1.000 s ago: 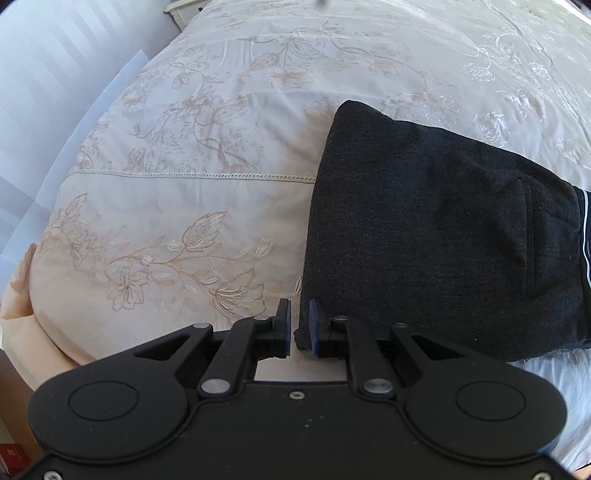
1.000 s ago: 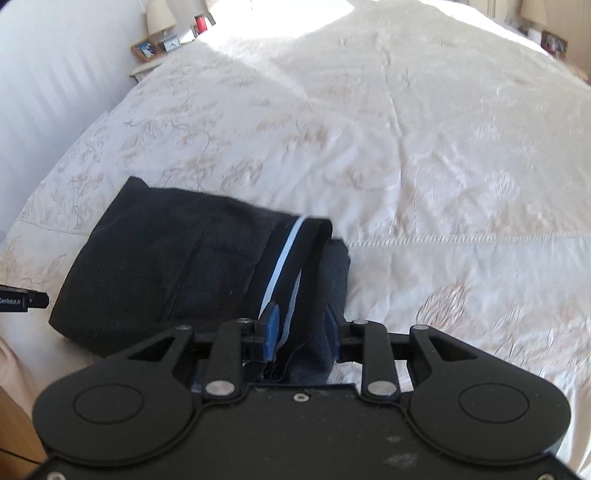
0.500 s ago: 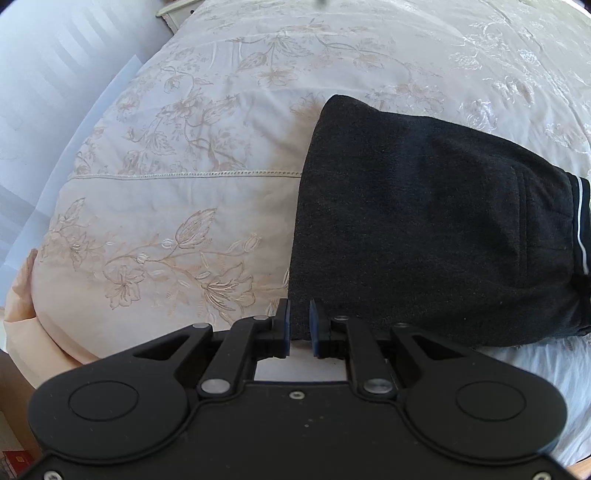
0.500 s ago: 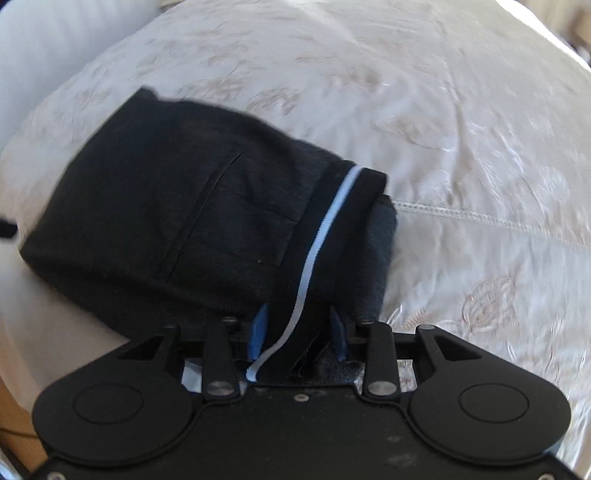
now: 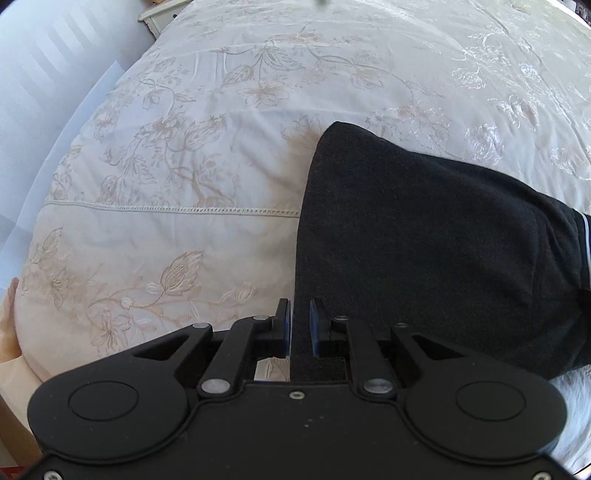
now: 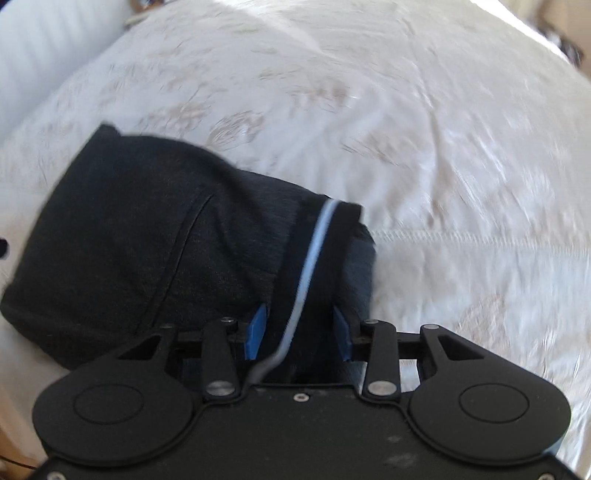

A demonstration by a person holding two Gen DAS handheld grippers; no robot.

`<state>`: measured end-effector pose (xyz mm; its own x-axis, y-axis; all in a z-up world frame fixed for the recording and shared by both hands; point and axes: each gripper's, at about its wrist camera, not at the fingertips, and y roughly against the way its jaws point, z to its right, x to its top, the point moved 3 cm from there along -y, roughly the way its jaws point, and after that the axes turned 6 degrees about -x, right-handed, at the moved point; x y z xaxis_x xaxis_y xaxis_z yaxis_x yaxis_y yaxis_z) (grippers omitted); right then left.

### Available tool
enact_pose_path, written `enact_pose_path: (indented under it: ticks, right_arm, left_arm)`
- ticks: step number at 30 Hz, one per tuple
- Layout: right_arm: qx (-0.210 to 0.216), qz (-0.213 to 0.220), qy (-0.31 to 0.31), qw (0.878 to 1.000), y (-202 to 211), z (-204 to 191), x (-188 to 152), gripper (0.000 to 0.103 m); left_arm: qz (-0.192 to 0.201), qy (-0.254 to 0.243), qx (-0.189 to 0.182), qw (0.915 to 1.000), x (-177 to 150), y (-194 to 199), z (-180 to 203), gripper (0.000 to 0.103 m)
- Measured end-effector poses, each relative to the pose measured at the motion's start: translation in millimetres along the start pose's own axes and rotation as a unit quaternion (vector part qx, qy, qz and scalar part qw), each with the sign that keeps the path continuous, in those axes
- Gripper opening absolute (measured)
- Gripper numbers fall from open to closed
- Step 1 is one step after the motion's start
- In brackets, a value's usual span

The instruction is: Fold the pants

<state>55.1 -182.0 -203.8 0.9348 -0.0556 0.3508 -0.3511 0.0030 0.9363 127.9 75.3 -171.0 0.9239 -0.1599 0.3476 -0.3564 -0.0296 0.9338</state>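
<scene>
One pair of dark pants (image 5: 436, 251), folded, lies on one embroidered bedspread (image 5: 177, 177), lower centre in both views. Left gripper (image 5: 299, 332): fingers narrowly parted, pinching the pants' left edge, as before. Right gripper (image 6: 299, 334): fingers opening, striped waistband (image 6: 314, 254) between them but pads clear of it; a second ago they stood closer together.

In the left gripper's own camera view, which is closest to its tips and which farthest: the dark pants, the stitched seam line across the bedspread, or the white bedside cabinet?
1. The pants: their edge sits between the left gripper tips.
2. The stitched seam line: partway up the bedspread, to the left.
3. The white bedside cabinet: top left, past the bed's far edge.
</scene>
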Motion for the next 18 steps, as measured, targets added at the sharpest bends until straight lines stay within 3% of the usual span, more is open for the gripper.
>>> enact_pose_path:
  ticks: [4,7,8,15,18]
  right_arm:
    - [0.031,0.048,-0.027,0.998,30,13,-5,0.045]
    - [0.021,0.066,-0.051,0.996,40,15,-8,0.046]
    - [0.022,0.065,-0.061,0.996,40,17,-8,0.046]
    - [0.022,0.012,-0.122,0.992,10,33,-5,0.046]
    - [0.018,-0.005,-0.13,0.991,-5,36,-5,0.046]
  left_arm:
    - [0.003,0.003,-0.017,0.9998,7,-10,-10,0.021]
    - [0.009,-0.015,-0.023,0.9996,12,-17,-14,0.042]
    - [0.014,-0.024,-0.025,0.9993,13,-18,-15,0.046]
    - [0.001,-0.089,-0.057,0.9944,15,-39,-13,0.048]
    - [0.002,-0.103,-0.063,0.9927,13,-45,-14,0.057]
